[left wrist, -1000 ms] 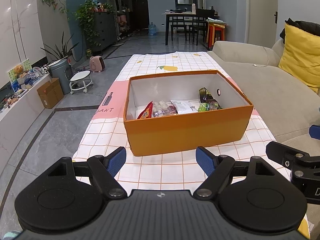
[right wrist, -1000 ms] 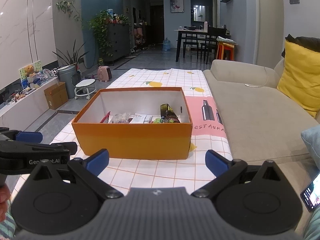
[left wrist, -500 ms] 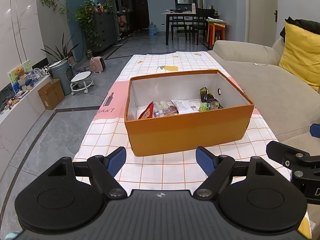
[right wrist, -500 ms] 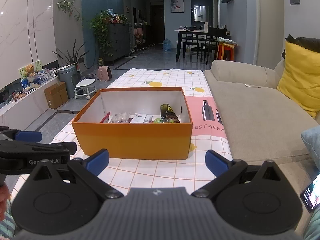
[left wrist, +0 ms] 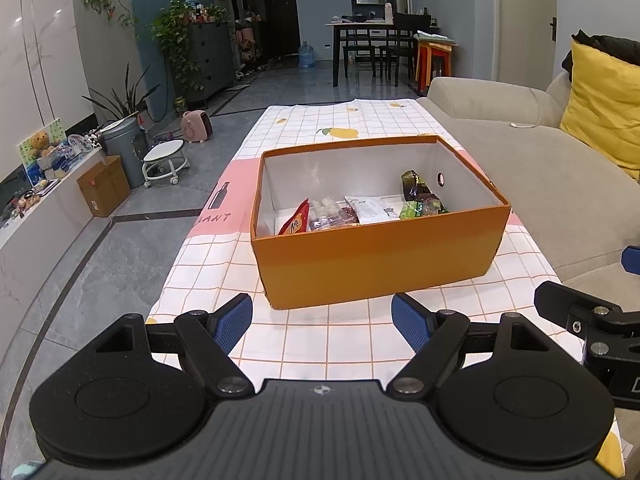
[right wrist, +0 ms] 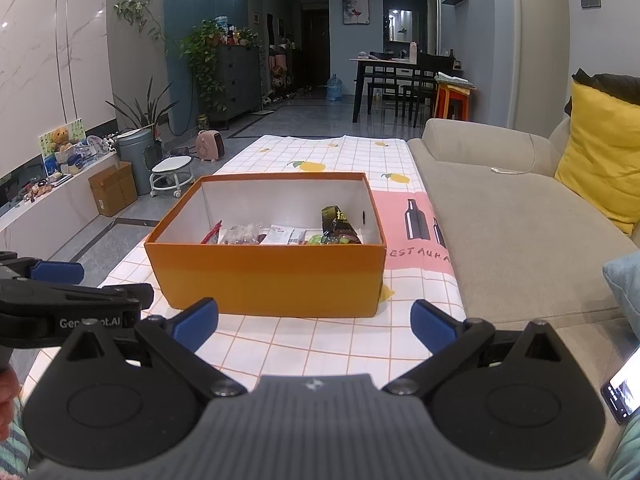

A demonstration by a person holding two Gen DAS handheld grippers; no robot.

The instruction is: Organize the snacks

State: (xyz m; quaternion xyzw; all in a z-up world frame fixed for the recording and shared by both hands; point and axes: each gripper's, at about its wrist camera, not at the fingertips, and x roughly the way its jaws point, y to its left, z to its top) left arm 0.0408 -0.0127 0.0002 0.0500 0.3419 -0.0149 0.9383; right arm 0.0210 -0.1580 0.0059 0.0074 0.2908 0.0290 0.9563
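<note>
From the left wrist, the left gripper (left wrist: 322,322) is spread wide and holds nothing. The orange box (left wrist: 376,260) stands just ahead of it, with the snack packets (left wrist: 352,212) lying inside. They look light, soft and crinkly; best pinched at a sealed edge.

From the right wrist, the right gripper (right wrist: 314,326) is also wide and empty, the orange box (right wrist: 272,276) directly ahead; a dark packet (right wrist: 338,222) leans at the box's right end.

One orange box (left wrist: 376,264), roughly five snack packets (left wrist: 372,209) inside; one yellow cushion (left wrist: 600,104).
</note>
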